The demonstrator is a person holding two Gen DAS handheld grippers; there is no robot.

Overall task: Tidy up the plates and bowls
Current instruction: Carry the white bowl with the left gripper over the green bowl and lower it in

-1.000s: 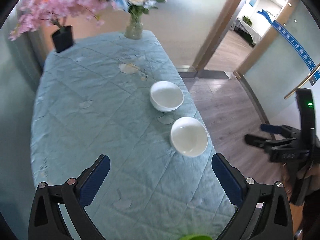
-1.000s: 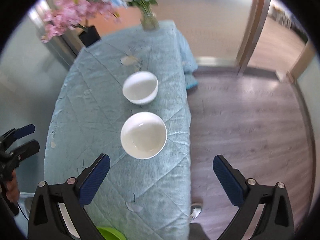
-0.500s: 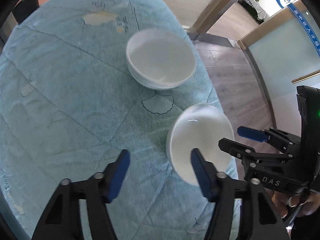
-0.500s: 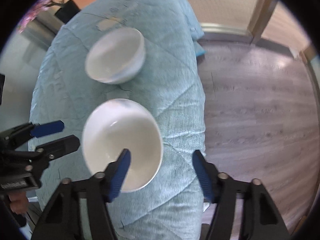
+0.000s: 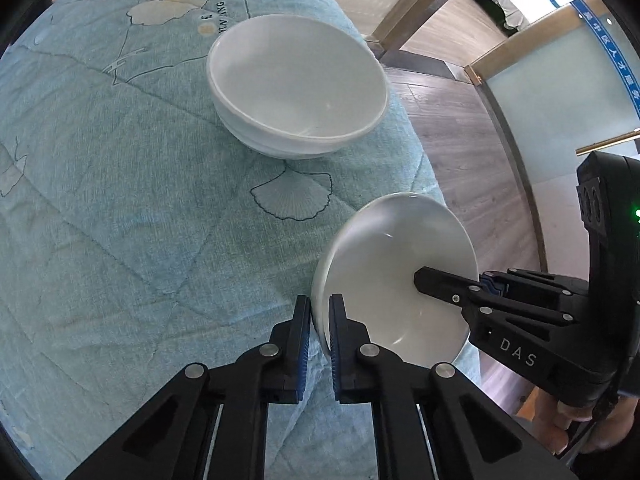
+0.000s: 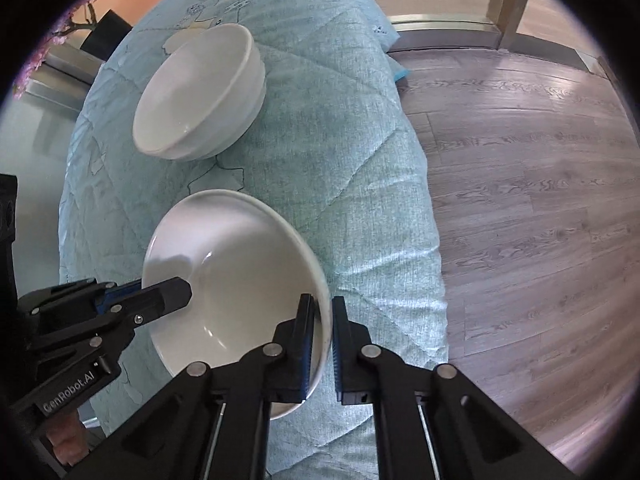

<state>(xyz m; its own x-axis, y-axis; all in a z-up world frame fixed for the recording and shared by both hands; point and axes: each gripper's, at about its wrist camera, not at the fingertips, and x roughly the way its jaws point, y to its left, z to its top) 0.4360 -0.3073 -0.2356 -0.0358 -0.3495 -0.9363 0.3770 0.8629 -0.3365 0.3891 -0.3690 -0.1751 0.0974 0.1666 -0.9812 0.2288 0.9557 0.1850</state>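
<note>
Two white bowls sit on a light blue quilted tablecloth (image 5: 120, 200). The near bowl (image 5: 392, 280) is at the table's right edge. My left gripper (image 5: 319, 316) is shut on its left rim. My right gripper (image 6: 322, 320) is shut on its right rim; it also shows in the left wrist view (image 5: 448, 280). The near bowl in the right wrist view (image 6: 240, 272) has my left gripper (image 6: 168, 292) at its far side. The far bowl (image 5: 296, 84) stands free behind it, also in the right wrist view (image 6: 200, 92).
The table edge drops to a wooden floor (image 6: 520, 200) on the right. A doorway and glass wall (image 5: 560, 60) lie beyond. A black flower pot (image 6: 104, 32) stands at the far left end of the table.
Both grippers moved in and down onto the near bowl and closed on opposite sides of its rim. The bowls have not visibly shifted on the cloth.
</note>
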